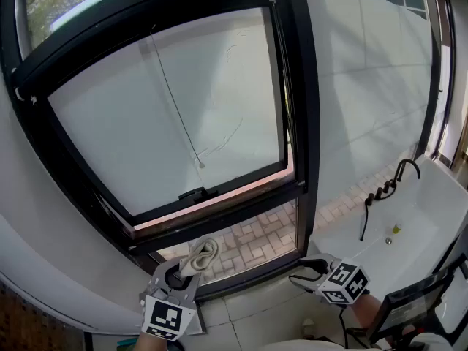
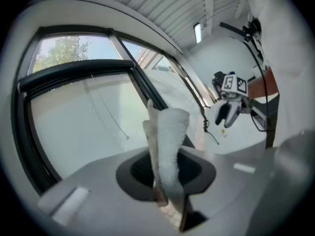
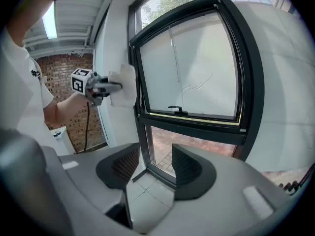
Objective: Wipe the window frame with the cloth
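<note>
White-walled room, black window frame at 12 o'clock, wiping apparently not begun; left gripper at 7 o'clock, jaws clamped on cloth near frame; right gripper at 5 o'clock, jaws apart, empty.

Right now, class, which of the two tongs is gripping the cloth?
The left tongs: they are shut on the pale rolled cloth, which sticks up between them. The right tongs stand open with nothing between them.
</note>
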`<state>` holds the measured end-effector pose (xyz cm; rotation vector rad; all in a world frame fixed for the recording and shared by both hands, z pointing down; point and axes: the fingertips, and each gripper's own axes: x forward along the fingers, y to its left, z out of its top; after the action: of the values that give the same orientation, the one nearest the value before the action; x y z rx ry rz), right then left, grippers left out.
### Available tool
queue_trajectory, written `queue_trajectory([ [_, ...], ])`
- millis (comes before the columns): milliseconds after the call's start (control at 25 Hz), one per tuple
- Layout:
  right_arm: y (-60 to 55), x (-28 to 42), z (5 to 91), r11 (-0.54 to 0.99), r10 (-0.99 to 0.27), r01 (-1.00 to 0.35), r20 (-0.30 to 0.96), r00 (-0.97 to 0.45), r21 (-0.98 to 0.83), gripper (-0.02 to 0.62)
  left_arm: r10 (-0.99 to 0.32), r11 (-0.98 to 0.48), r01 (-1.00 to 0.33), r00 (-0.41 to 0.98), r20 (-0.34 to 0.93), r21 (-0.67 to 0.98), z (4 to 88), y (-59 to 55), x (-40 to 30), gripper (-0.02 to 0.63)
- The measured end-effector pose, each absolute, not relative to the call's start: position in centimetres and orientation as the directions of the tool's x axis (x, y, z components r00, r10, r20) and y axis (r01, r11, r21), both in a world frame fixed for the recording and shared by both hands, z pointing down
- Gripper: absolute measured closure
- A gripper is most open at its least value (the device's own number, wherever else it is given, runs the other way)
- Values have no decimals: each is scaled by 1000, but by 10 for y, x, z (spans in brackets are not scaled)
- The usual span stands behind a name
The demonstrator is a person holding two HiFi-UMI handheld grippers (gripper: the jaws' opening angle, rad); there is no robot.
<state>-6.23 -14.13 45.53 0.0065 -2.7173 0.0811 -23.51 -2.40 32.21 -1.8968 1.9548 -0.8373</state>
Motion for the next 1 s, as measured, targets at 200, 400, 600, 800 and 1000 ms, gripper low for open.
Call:
queue_trajectory([
  [200, -185, -38, 459, 997, 29, -3, 437, -899, -73, 391, -990, 25, -780, -106, 93, -626, 213, -80, -259, 515],
  [400, -230, -40, 467, 997, 46, 15, 472, -881, -70, 391, -998, 7, -774, -47, 47, -633, 108, -146, -237, 515],
  [600, -247, -60, 455, 998, 16, -9, 436, -900, -57, 391, -989, -97, -767, 146, -25, -634, 24, -231, -184, 515],
  [800, -245, -64, 447, 995, -31, -65, 406, -913, -69, 391, -970, -127, -788, 225, -90, -603, -57, -312, -152, 515],
  [1000, -249, -39, 458, 983, -115, -162, 419, -901, -80, 391, -954, -149, -821, 267, -139, -550, -113, -385, -122, 515],
])
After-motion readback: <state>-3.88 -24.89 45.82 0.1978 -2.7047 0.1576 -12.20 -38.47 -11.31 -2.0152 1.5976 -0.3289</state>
